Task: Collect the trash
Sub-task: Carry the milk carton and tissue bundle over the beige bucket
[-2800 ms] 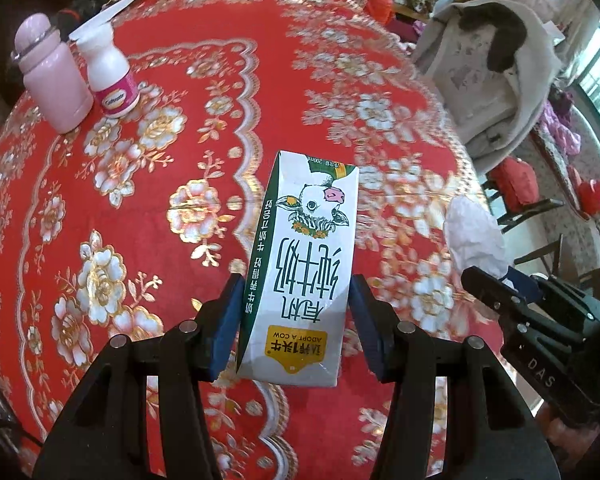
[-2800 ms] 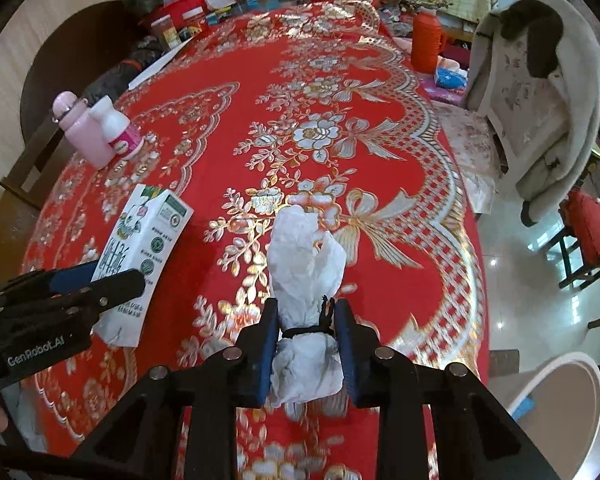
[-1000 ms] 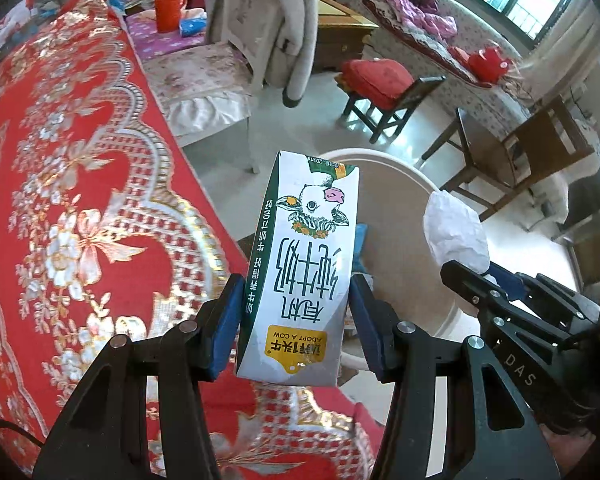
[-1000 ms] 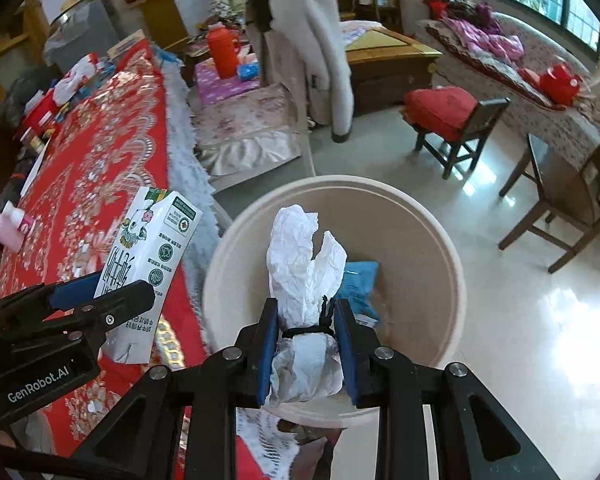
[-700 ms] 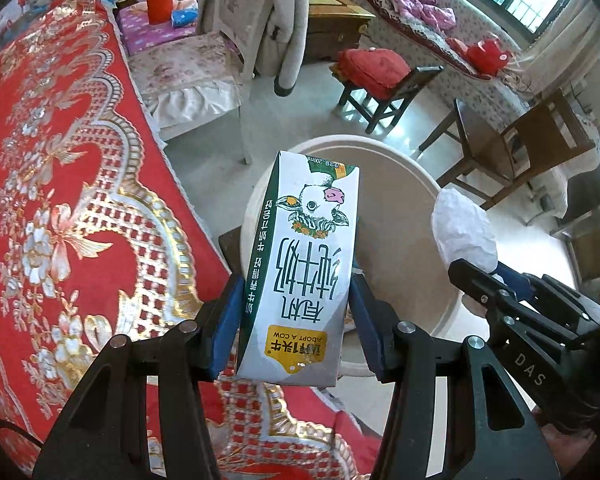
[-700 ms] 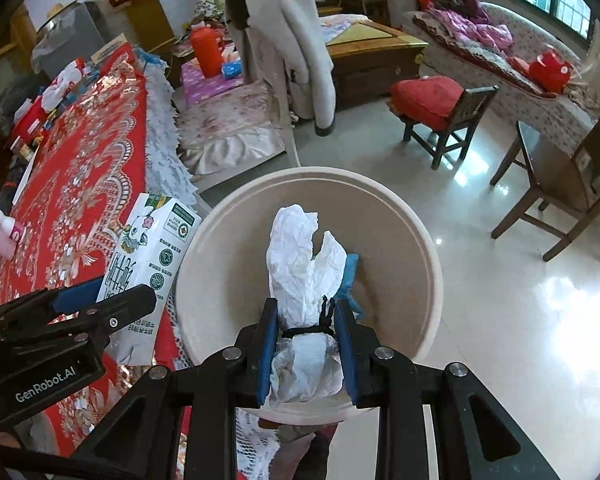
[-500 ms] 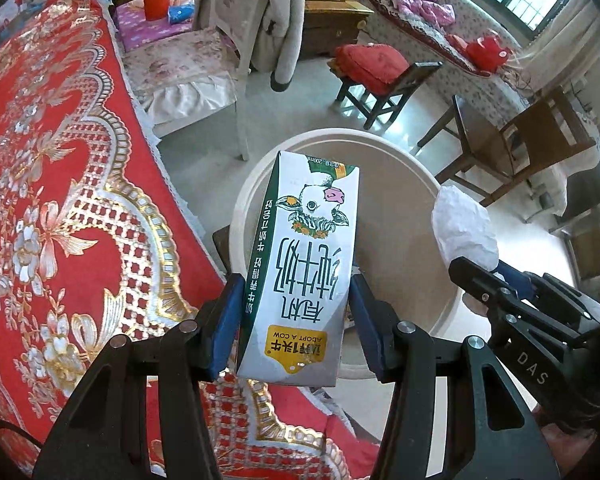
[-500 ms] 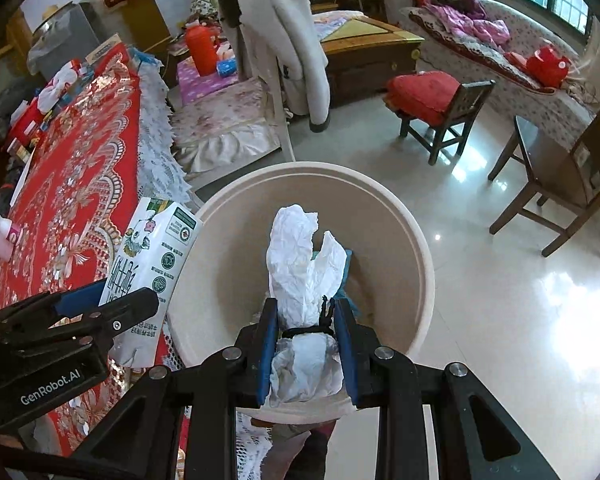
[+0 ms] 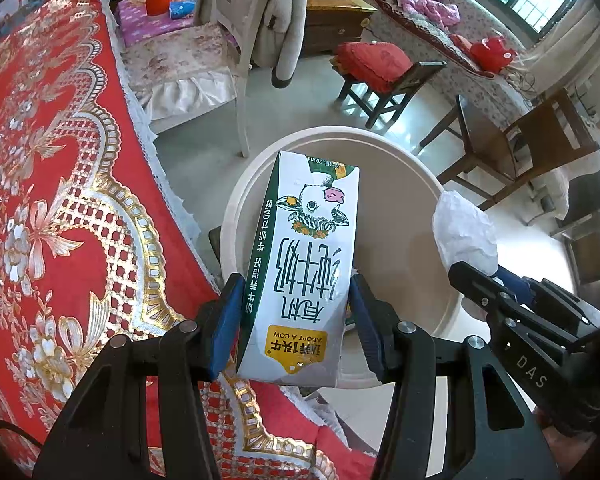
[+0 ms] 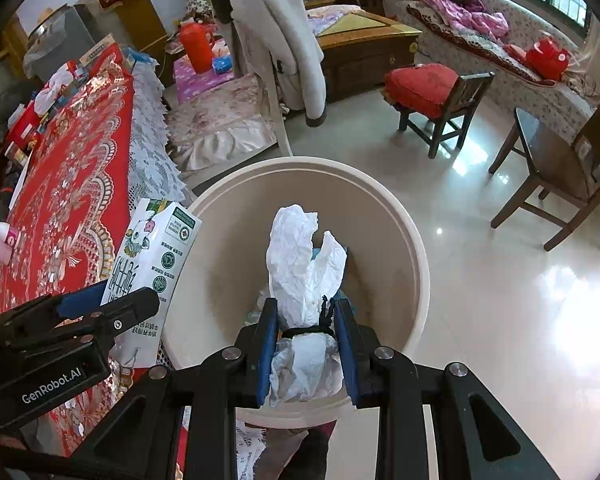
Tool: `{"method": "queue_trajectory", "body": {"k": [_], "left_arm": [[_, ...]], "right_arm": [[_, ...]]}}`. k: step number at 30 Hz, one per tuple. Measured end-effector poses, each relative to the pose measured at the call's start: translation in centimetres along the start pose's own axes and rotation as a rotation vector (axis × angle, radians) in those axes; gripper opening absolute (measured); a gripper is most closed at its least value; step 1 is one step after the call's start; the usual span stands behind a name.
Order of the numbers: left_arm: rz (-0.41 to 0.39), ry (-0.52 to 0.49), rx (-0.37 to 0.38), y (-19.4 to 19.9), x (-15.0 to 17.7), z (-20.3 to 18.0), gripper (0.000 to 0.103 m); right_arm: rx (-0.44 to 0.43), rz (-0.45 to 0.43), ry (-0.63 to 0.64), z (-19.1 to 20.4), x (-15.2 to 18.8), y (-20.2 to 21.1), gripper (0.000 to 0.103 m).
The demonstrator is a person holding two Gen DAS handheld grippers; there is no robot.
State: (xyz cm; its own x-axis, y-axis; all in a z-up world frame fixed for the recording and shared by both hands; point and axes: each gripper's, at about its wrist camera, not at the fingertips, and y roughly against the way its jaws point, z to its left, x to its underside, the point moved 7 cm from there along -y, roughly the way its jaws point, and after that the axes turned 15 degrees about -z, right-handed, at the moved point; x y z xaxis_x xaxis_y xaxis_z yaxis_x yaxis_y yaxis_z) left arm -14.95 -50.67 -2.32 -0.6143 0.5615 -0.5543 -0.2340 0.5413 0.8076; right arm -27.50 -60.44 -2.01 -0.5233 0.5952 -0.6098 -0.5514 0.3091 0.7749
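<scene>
The red tablecloth (image 9: 52, 208) fills the left of the scene, its lace edge hanging just beside the round beige bin (image 10: 416, 264) on the pale floor. The left gripper (image 9: 296, 316) grasps a milk carton (image 9: 304, 264) by its two narrow sides at the lower half, holding it over the bin's near-left rim. The carton looks light and fairly stiff, though its walls would probably dent if squeezed. The right gripper (image 10: 306, 344) is clenched on a crumpled white tissue (image 10: 304, 264), soft and nearly weightless, over the bin's mouth.
</scene>
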Motion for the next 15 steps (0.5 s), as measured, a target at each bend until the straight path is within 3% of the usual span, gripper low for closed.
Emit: {"method": "queue_trajectory", "body": {"k": [15], "left_arm": [[-0.015, 0.028, 0.033, -0.23, -0.27, -0.1, 0.052]], "right_arm": [[-0.01, 0.017, -0.005, -0.1, 0.05, -0.62, 0.027]]}}
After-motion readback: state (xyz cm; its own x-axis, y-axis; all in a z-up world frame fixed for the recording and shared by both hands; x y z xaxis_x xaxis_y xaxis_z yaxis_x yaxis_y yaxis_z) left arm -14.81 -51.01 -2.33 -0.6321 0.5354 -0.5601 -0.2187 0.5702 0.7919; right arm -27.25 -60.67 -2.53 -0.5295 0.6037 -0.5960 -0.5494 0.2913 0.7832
